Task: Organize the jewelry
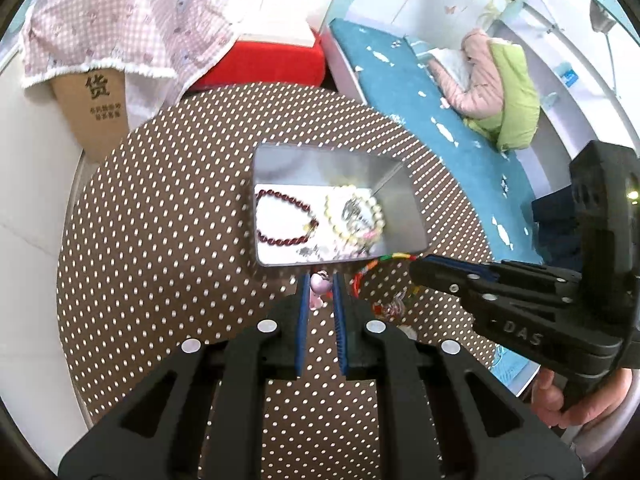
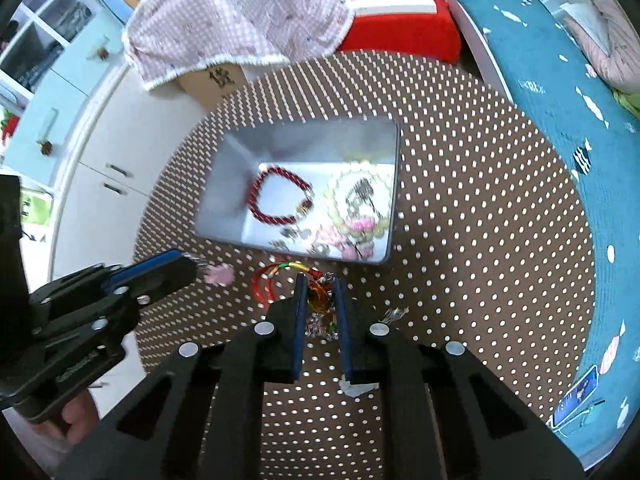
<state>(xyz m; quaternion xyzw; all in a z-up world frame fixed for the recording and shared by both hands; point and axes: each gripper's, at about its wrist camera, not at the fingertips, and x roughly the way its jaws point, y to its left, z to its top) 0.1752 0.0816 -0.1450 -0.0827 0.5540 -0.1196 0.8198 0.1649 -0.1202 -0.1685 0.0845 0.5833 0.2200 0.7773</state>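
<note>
A grey metal tin [image 1: 404, 208] [image 2: 224, 184] stands on the round brown polka-dot table. In it lie a dark red bead bracelet [image 1: 286, 220] [image 2: 276, 200], a cream bead bracelet [image 1: 354, 216] [image 2: 356, 204] and small pink and silver pieces. My left gripper [image 1: 320, 280] [image 2: 192, 268] is shut on a pink charm piece [image 1: 318, 286] [image 2: 219, 275] just in front of the tin's near wall. My right gripper [image 2: 320, 284] [image 1: 420, 266] is shut on a red cord with multicoloured knots and a gold charm [image 2: 316, 294] [image 1: 384, 262], beside the left one.
A silver trinket [image 2: 394, 314] lies on the table [image 2: 480, 240] right of my right gripper. A cardboard box under pink checked cloth [image 1: 108, 32] and a red stool [image 1: 272, 64] stand behind the table. A teal mat [image 2: 560, 80] with a phone lies to the right.
</note>
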